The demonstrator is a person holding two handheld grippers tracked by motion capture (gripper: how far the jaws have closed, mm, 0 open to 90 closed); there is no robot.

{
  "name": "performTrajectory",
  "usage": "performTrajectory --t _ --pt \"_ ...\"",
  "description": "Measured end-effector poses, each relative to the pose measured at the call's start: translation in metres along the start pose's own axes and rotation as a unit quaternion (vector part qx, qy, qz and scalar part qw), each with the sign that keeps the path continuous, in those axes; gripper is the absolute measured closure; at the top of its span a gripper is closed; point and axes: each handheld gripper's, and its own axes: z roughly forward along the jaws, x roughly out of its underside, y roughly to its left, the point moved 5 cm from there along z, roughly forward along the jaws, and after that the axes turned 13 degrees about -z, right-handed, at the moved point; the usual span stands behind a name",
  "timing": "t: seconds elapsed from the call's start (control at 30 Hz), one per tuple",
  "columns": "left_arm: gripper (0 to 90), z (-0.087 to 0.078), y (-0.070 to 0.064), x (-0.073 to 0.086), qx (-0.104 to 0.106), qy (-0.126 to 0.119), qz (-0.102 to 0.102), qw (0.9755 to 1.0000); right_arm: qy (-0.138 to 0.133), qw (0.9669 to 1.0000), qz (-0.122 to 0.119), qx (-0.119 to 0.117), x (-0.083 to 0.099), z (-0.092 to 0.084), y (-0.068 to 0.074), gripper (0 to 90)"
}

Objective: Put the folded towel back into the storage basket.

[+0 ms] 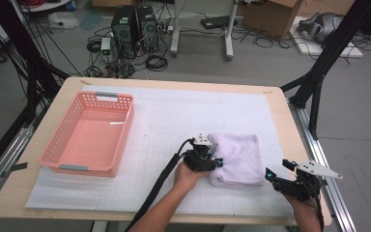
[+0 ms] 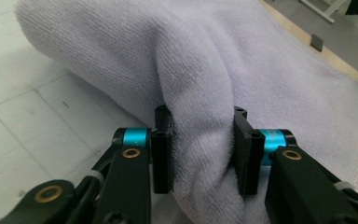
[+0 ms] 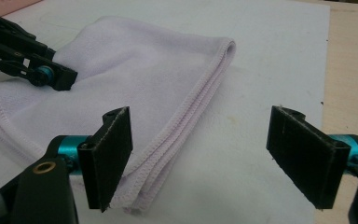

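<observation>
The right gripper (image 3: 200,158) hangs wide open just beside the folded towel's (image 1: 239,157) near corner; the left gripper (image 2: 203,154) pinches a fold of it on the white mat (image 1: 174,121); a pink basket (image 1: 58,162) sits well left

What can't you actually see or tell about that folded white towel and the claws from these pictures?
- High view: the left claw tips are hidden by the left hand and the towel.
- Left gripper view: the towel's pinched layers cannot be counted; the fold bulges over the pads.
- Right gripper view: the towel's left part is cut off by the edge; the open right claw holds nothing.
</observation>
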Motion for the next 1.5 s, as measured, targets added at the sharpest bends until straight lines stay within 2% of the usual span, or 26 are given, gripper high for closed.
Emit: performTrajectory --t 0.03,0.17,0.4,0.43,0.47,0.6,0.7,0.73,0.77,0.87,1.0,1.03,1.33,1.4,1.5 --pt "68.7 0.0 0.0 0.0 0.0 0.0 0.0 1.0 0.0 1.0 0.0 0.0 0.0 0.0 0.0 21.4" --pt "70.8 -0.009 -0.001 -0.002 0.025 -0.019 0.021 0.9993 -0.001 1.0 0.002 0.0 0.0 0.0 0.0 21.4" --pt "71.7 -0.03 -0.008 -0.013 0.057 -0.056 0.056 0.9953 -0.004 1.0 0.002 0.0 -0.001 -0.001 -0.001 21.4" --pt "71.9 -0.035 -0.009 -0.014 0.059 -0.061 0.067 0.9941 -0.005 1.0 0.003 -0.001 -0.001 -0.001 -0.001 21.3" --pt "72.1 -0.037 -0.009 -0.015 0.062 -0.063 0.071 0.9936 -0.005 1.0 0.003 -0.001 -0.001 -0.001 -0.001 21.3" --pt "72.9 -0.052 -0.011 -0.02 0.075 -0.063 0.1 0.9901 -0.006 1.0 0.004 -0.002 -0.001 -0.001 0.0 21.3" --pt "73.3 -0.064 -0.014 -0.025 0.086 -0.067 0.126 0.986 -0.007 1.0 0.003 -0.002 -0.002 0.0 0.0 21.4" --pt "73.4 -0.064 -0.014 -0.025 0.086 -0.067 0.126 0.986 -0.008 1.0 0.003 -0.002 -0.002 0.0 0.0 21.3" --pt "73.6 -0.074 -0.017 -0.03 0.096 -0.068 0.142 0.9828 -0.009 1.0 0.003 -0.002 -0.003 0.001 0.0 21.3" --pt "73.9 -0.087 -0.019 -0.034 0.103 -0.066 0.161 0.9793 -0.007 0.9999 0.007 -0.004 -0.003 0.001 0.001 21.3" --pt "74.0 -0.099 -0.019 -0.039 0.106 -0.07 0.168 0.9776 -0.009 0.9999 0.004 -0.004 -0.004 0.002 0.001 21.3" --pt "74.1 -0.106 -0.019 -0.041 0.109 -0.077 0.171 0.9762 -0.01 0.9999 0.004 -0.004 -0.005 0.002 0.001 21.3" --pt "73.9 -0.136 -0.014 -0.052 0.124 -0.114 0.175 0.9701 -0.013 0.9999 0.004 -0.008 -0.007 0.003 0.003 21.3" --pt "73.9 -0.145 -0.013 -0.055 0.13 -0.123 0.177 0.9679 -0.014 0.9999 0.003 -0.007 -0.007 0.004 0.003 21.3" --pt "73.9 -0.157 -0.01 -0.06 0.134 -0.13 0.178 0.966 -0.014 0.9999 0.004 -0.006 -0.008 0.003 0.003 21.3"
